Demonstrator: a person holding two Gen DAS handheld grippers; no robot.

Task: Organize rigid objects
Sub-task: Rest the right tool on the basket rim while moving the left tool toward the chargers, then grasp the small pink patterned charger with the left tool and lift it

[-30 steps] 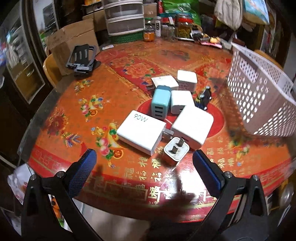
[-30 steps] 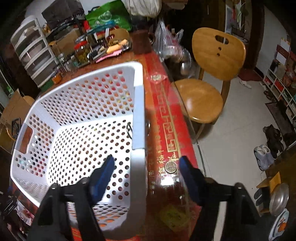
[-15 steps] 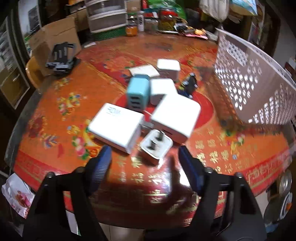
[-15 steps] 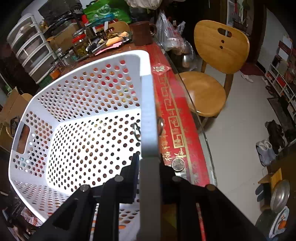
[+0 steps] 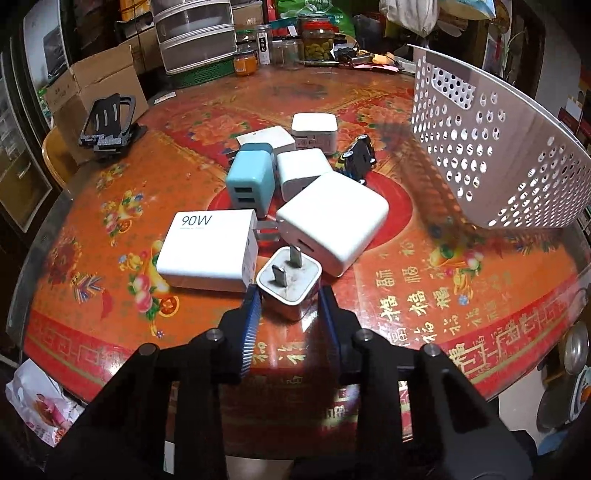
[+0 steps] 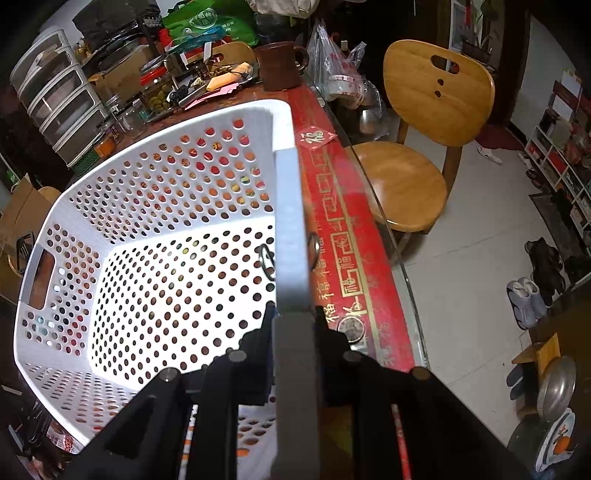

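Several chargers lie grouped mid-table. A small white plug charger point(image 5: 288, 284), prongs up, stands between the blue pads of my left gripper point(image 5: 290, 302); its jaws are closing and both pads touch the charger's sides. Behind it lie a white 90W charger point(image 5: 207, 251), a big white charger point(image 5: 332, 221), a light blue charger point(image 5: 245, 184) and a small dark toy car point(image 5: 356, 157). A white perforated basket point(image 5: 498, 147) stands to the right. My right gripper point(image 6: 293, 321) is shut on the basket's rim point(image 6: 291, 221); the basket is empty inside.
The round table point(image 5: 443, 295) has a red patterned top under glass. A black phone stand point(image 5: 107, 122) sits far left; plastic drawers point(image 5: 195, 33) and jars point(image 5: 317, 40) line the back. A wooden chair point(image 6: 424, 147) stands beside the table's right edge, a brown mug point(image 6: 279, 66) beyond the basket.
My left gripper came down over the small white charger and its jaws closed from wide apart onto it. My right gripper shut on the basket's rim and has held still since.
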